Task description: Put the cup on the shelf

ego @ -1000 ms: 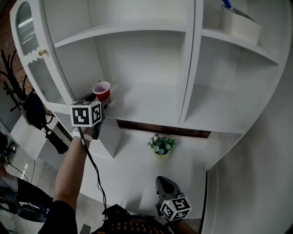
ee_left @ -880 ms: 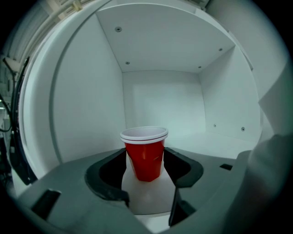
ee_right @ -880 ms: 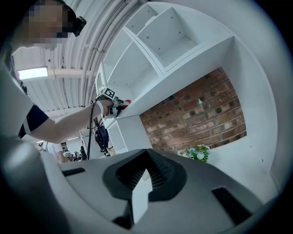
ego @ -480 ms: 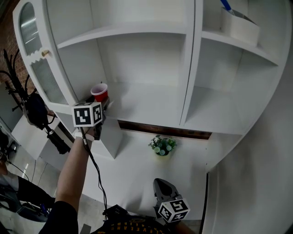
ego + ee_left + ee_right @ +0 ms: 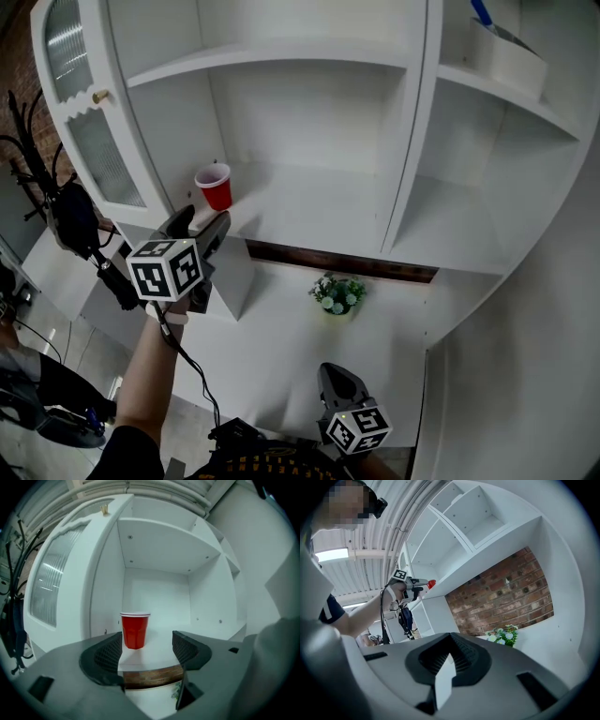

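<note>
Red cup (image 5: pixel 215 187) is seen upright, mouth up, on shelf (image 5: pixel 309 211), at its left end. Placement is judged done. Left gripper (image 5: pixel 147 649) is held short of the cup and pointed at it. Its jaws have just been opening and are spread wide. Nothing is between them and the cup is not touched by either pad. Right gripper (image 5: pixel 449 657) is held low, below the plant (image 5: pixel 337 294) in the head view, with jaws pressed together and nothing pinched.

Handling, as judged:
- **Weight:** a thin plastic party cup, likely empty, so it is taken to be very light and easily tipped by a passing jaw.
- **Stiffness:** the wall is expected to flex and dent under a hard squeeze.
- **Surface:** smooth, so some slip is expected under a loose grip. Breakage is not expected.
- **Where to hold:** if it must be retaken, hold is best taken on the side wall just under the rolled rim, where it is stiffest. One pad should be set on each side with light pressure.
- **What to avoid:** a pinch on the rim edge alone is not advised, since the cup could swing.

Retreat is best made straight back along the jaw line so the cup is not clipped.
</note>
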The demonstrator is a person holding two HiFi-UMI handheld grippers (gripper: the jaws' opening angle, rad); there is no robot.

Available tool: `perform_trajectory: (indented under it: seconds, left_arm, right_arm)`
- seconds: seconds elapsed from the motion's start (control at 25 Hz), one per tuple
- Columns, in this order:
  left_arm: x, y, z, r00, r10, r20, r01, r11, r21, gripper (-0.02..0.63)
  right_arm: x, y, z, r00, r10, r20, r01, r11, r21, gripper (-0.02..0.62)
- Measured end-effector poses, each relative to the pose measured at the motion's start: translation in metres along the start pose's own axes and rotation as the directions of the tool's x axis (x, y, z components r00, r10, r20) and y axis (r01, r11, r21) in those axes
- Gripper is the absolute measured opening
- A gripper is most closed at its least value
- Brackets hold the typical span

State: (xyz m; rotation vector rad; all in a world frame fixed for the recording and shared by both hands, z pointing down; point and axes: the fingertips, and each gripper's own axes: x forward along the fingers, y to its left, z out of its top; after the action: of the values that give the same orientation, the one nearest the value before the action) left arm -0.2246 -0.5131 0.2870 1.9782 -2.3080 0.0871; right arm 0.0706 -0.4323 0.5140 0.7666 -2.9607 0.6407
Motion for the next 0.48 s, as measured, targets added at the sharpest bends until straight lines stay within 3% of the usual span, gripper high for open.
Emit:
perform_trajectory:
  seconds: [0.24,0.32,0.4,0.48]
  left_arm:
    - [-0.067,-0.026,-0.02,0.99,-0.095,0.1,0.092,0.995,0.032,0.318]
    - [-0.089,-0.044,-0.037,0.979,-0.17,0.109,0.165,0.985,0.056,0.313]
    - [-0.112,-0.065,-0.058,0.958,-0.268,0.106,0.261,0.963,0.073,0.191]
    - [-0.134,-0.08,-0.079,0.945,-0.318,0.074,0.309,0.945,0.112,0.151]
  right_arm:
    - [0.007,0.001,0.01,0.999,-0.026,0.022,0.027,1.0,-0.016,-0.007]
    - [0.011,0.001,0.018,0.999,-0.037,0.04,0.038,0.999,-0.023,-0.006]
    - [0.017,0.003,0.024,0.998,-0.041,0.053,0.043,0.999,-0.031,-0.008]
    - [0.023,0.01,0.029,0.997,-0.04,0.059,0.042,0.998,-0.04,-0.006]
